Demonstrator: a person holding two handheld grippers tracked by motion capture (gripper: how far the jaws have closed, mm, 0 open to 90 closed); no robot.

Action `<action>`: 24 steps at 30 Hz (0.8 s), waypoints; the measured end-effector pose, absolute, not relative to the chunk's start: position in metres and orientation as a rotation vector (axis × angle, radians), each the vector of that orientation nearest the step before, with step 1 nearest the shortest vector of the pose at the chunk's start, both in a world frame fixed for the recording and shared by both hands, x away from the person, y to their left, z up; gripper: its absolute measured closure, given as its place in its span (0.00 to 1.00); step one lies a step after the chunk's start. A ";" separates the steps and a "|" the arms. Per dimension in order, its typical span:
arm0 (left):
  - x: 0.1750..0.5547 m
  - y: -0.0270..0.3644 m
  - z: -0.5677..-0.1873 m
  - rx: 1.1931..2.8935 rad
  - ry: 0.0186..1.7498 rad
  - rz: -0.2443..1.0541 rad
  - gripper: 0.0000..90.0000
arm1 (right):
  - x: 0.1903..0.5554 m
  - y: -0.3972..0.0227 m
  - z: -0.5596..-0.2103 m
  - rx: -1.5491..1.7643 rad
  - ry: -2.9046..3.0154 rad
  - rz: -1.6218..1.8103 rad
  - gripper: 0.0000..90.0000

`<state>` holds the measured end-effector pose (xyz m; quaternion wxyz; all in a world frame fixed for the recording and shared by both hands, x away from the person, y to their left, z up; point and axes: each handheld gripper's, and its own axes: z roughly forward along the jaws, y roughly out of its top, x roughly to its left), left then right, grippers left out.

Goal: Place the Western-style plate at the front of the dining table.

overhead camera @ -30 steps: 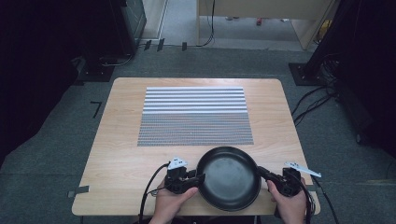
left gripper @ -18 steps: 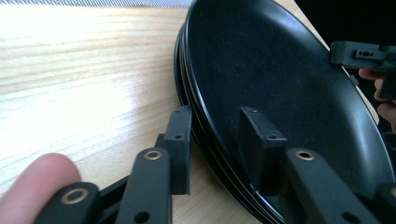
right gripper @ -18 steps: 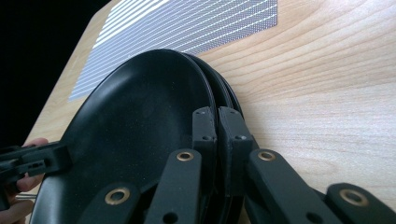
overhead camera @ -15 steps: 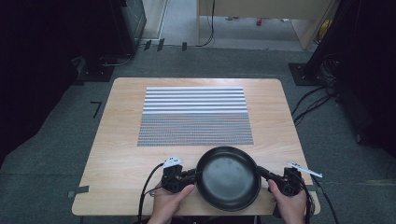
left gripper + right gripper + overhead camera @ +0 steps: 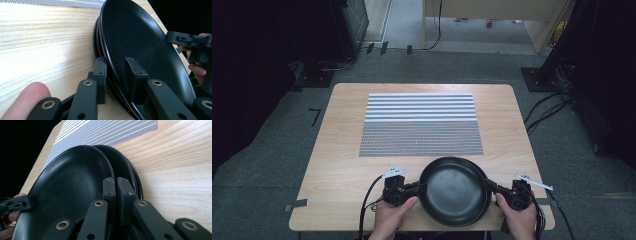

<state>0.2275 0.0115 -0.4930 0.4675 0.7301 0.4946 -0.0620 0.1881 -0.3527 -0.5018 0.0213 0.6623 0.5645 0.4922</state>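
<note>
Top plate [image 5: 455, 189]: black, shallow, uppermost of a small stack of black plates [image 5: 125, 167]; near edge of the tabletop, just short of the striped mat; looks tipped up off the ones beneath, judging by the staggered rims in both tongs views.
Hold: pinched at opposite rims, probably so that it lifts level and peels away from the stack without dragging the lower plates.
Left tongs [image 5: 116, 75]: spread across the plate's left rim, one jaw under, one jaw on the inner face; whether pressing or merely straddling, cannot tell.
Right tongs [image 5: 116, 192]: clenched on the right rim of the top plate, jaws nearly meeting.
Striped mat [image 5: 421, 124]: grey and white, bare, beyond the plates; possibly the setting-down place.
Tabletop [image 5: 337, 165]: pale wood, bare around the plates.
</note>
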 end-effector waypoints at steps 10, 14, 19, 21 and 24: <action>0.226 0.022 -0.488 1.770 1.220 -0.160 0.80 | 0.188 -0.345 -0.503 2.038 1.782 1.532 0.95; 0.225 0.022 -0.488 1.770 1.219 -0.147 0.80 | 0.189 -0.343 -0.504 2.045 1.774 1.533 0.95; 0.226 0.025 -0.491 1.738 1.230 -0.186 0.80 | 0.189 -0.342 -0.506 2.042 1.779 1.544 0.93; 0.226 0.025 -0.491 1.739 1.225 -0.182 0.80 | 0.190 -0.341 -0.507 2.055 1.785 1.544 0.92; 0.226 0.024 -0.491 1.747 1.220 -0.174 0.80 | 0.190 -0.338 -0.510 2.066 1.793 1.540 0.91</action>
